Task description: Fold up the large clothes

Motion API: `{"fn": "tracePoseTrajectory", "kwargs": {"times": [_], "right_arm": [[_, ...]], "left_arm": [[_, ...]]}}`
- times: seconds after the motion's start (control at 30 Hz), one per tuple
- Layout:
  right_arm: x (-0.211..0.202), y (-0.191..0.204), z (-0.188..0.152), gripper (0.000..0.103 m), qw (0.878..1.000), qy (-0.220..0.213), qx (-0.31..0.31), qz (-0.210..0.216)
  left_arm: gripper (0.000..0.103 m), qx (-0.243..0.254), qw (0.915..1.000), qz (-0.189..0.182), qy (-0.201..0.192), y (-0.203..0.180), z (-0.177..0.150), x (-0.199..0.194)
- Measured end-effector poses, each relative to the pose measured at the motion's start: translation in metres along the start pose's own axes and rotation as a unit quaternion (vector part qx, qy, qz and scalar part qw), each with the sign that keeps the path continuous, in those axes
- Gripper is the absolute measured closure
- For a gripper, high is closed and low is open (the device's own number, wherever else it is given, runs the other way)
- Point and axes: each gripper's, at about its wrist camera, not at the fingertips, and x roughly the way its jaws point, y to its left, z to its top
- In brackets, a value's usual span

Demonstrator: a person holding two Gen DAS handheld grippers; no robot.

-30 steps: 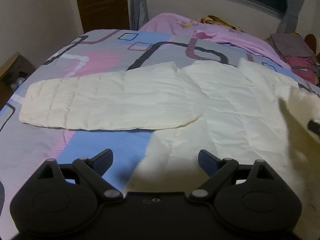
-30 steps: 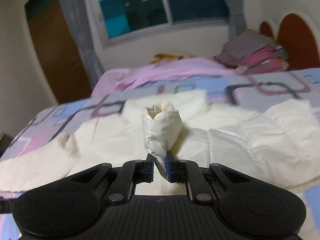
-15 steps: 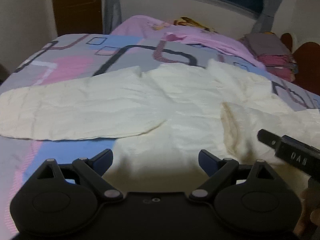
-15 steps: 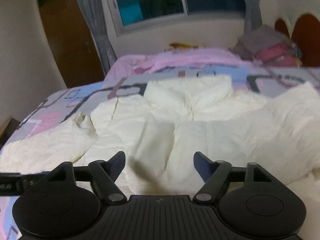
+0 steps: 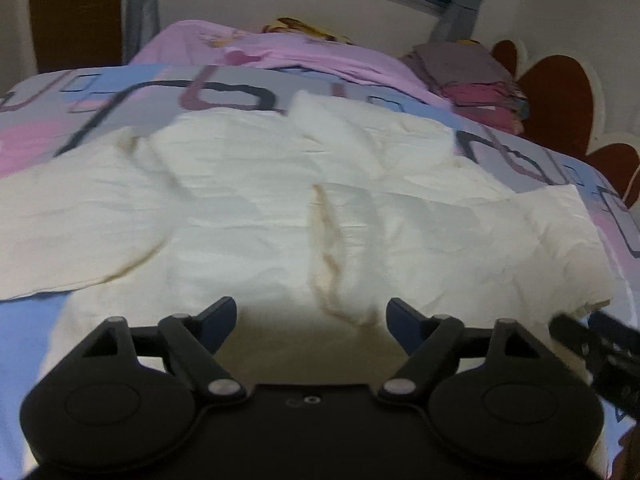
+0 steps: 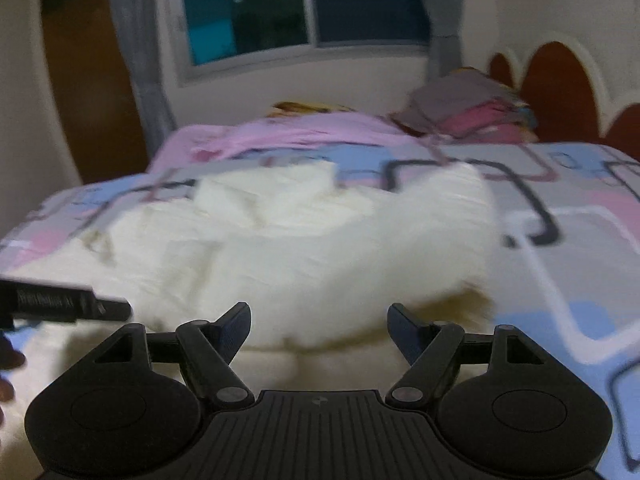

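Observation:
A cream padded jacket point(image 5: 248, 216) lies spread on the patterned bed point(image 5: 120, 120). Its left sleeve point(image 5: 68, 232) stretches out flat to the left. Its right sleeve point(image 5: 460, 240) lies folded in over the body, cuff edge near the middle. My left gripper point(image 5: 310, 320) hovers low over the jacket's near hem; its jaws are closing, nothing pinched between them. My right gripper point(image 6: 318, 330) stands open above the jacket point(image 6: 320, 248), holding nothing; its tip point(image 5: 592, 344) shows at the right edge of the left wrist view. The left gripper's finger point(image 6: 68, 304) pokes in at the left of the right wrist view.
A pink blanket point(image 5: 280, 48) lies across the far end of the bed. A stack of folded clothes point(image 5: 468, 76) sits at the far right by the red headboard point(image 5: 560, 100). A window point(image 6: 304, 4), curtains and a brown door point(image 6: 92, 80) line the wall behind.
The right gripper let go of the sleeve cuff, which now lies folded over the jacket's body, then drew back to the right. The left gripper swung right toward the jacket's middle and lower.

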Motion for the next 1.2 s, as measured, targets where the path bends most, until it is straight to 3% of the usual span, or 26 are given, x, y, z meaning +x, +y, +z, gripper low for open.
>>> {"fn": "tracePoseTrajectory", "kwargs": {"times": [0.13, 0.3, 0.5, 0.6, 0.63, 0.67, 0.7, 0.8, 0.93, 1.2], "right_arm": [[0.003, -0.036, -0.008, 0.028, 0.999, 0.013, 0.024, -0.038], [0.018, -0.067, -0.011, 0.028, 0.997, 0.023, 0.032, -0.071], [0.043, -0.087, -0.006, 0.029, 0.995, 0.032, 0.053, -0.08], [0.055, -0.087, -0.001, 0.029, 0.995, 0.035, 0.051, -0.076], [0.057, -0.087, 0.0, 0.043, 0.995, 0.036, 0.048, -0.074], [0.061, -0.087, 0.002, 0.067, 0.996, 0.041, 0.047, -0.069], [0.063, -0.087, 0.003, 0.071, 0.995, 0.044, 0.051, -0.067], [0.063, -0.086, 0.004, 0.072, 0.996, 0.04, 0.054, -0.063], [0.058, -0.079, 0.008, 0.087, 0.997, 0.033, 0.048, -0.048], [0.071, -0.086, -0.004, 0.087, 0.993, 0.075, 0.064, -0.058]], "left_arm": [[0.031, 0.003, 0.9999, -0.008, 0.01, -0.007, 0.0, 0.023], [0.065, -0.046, 0.9974, -0.052, 0.017, 0.003, 0.0, 0.044], [0.089, -0.051, 0.9965, -0.066, 0.007, 0.005, 0.001, 0.051], [0.093, -0.051, 0.9969, -0.059, -0.012, 0.007, 0.002, 0.045], [0.093, -0.053, 0.9969, -0.056, -0.019, 0.008, 0.004, 0.042], [0.093, -0.054, 0.9967, -0.054, -0.024, 0.01, 0.005, 0.039], [0.094, -0.057, 0.9965, -0.052, -0.031, 0.013, 0.007, 0.035], [0.094, -0.065, 0.996, -0.035, -0.05, 0.028, 0.011, 0.026], [0.095, -0.077, 0.9956, -0.009, -0.052, 0.051, 0.011, 0.021], [0.094, -0.066, 0.9975, 0.014, -0.023, 0.061, -0.002, 0.04]]}}
